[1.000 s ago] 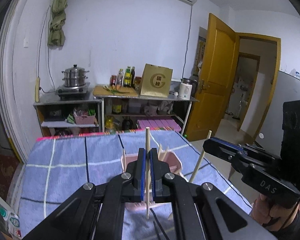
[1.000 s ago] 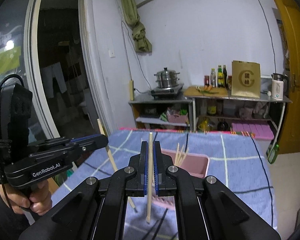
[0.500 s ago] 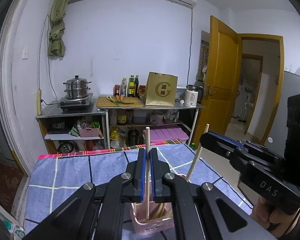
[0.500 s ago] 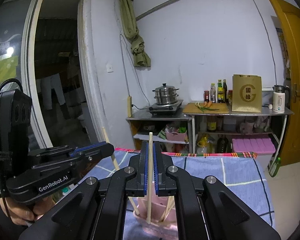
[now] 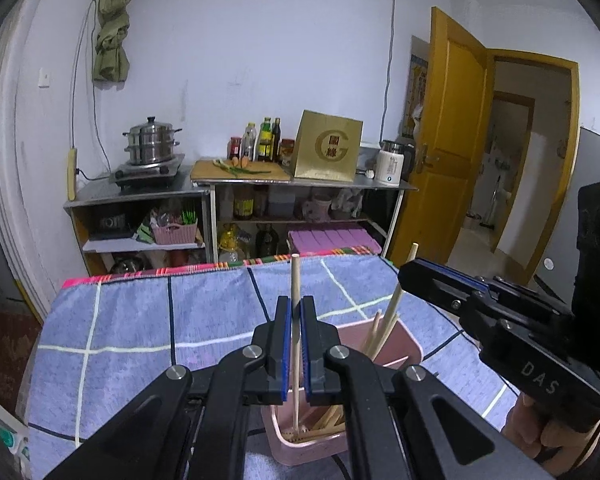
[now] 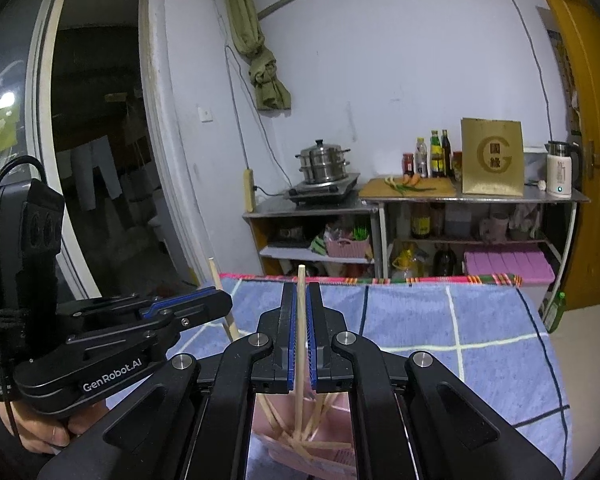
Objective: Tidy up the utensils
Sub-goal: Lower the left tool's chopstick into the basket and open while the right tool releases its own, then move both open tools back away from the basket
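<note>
Left gripper [image 5: 295, 344] clenched on one upright chopstick [image 5: 295, 280], right gripper [image 6: 299, 340] on another chopstick [image 6: 300, 280]; both tips down inside pink holder [image 5: 410, 344] on blue checked cloth [image 5: 140, 320], near its front edge.

The grippers, left [image 5: 295, 344] and right [image 6: 300, 340], look like matt black plastic with blue rubbery pads and shiny metal screws. Each chopstick [image 5: 296, 340] [image 6: 299, 344] is pale bare wood, smooth and unvarnished. The bin [image 5: 408, 350] is pink plastic with a soft sheen. The tablecloth [image 5: 140, 320] is woven cloth, nappy like a towel, matt. The steamer pot [image 5: 151, 142] is polished steel, and the shelf top [image 5: 140, 194] is dull brushed metal. The gold bag [image 5: 327, 152] looks like glossy paper. The door [image 5: 452, 140] is varnished wood.
</note>
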`<state>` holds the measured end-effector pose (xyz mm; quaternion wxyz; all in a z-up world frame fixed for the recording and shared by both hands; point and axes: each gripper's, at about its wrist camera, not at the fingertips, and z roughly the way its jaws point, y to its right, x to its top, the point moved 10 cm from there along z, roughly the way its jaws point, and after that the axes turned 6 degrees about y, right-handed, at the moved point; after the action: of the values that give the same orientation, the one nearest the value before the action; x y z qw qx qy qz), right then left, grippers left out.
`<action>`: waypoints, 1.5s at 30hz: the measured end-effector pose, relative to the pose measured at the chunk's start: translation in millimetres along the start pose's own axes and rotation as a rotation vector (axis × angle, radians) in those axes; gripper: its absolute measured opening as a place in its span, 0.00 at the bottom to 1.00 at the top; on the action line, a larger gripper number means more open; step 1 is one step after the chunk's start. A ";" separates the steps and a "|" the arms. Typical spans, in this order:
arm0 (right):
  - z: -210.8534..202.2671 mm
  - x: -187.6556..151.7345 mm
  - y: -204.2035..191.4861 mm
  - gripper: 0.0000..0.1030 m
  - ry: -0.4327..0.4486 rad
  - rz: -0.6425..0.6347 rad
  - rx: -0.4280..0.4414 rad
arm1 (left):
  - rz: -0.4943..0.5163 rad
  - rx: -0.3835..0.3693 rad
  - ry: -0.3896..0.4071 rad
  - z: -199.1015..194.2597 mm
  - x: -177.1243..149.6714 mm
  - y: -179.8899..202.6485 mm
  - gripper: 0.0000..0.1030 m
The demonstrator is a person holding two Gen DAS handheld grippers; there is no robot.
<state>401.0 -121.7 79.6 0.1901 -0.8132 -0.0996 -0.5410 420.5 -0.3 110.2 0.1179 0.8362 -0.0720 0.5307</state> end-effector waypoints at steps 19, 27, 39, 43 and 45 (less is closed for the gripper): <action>-5.0 -25.7 7.5 0.07 -0.078 -0.004 -0.018 | 0.005 0.035 -0.063 -3.2 -43.4 -1.6 0.06; -25.8 -28.2 2.7 0.14 -0.063 -0.005 -0.013 | 0.033 0.061 -0.018 -32.2 -44.7 9.2 0.15; -81.3 -51.2 -9.1 0.15 -0.048 0.009 -0.005 | 0.030 0.058 0.002 -87.0 -75.4 25.7 0.15; -101.7 -66.4 -9.6 0.15 -0.056 0.021 -0.009 | 0.024 0.056 -0.020 -98.9 -98.5 29.0 0.15; -110.0 -75.5 -7.4 0.15 -0.060 0.035 -0.021 | 0.020 0.052 -0.034 -103.0 -112.1 30.6 0.15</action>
<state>275.8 -157.6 49.5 0.1881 -0.8325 -0.0853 -0.5141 275.5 -2.0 54.5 0.0897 0.8473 -0.0686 0.5191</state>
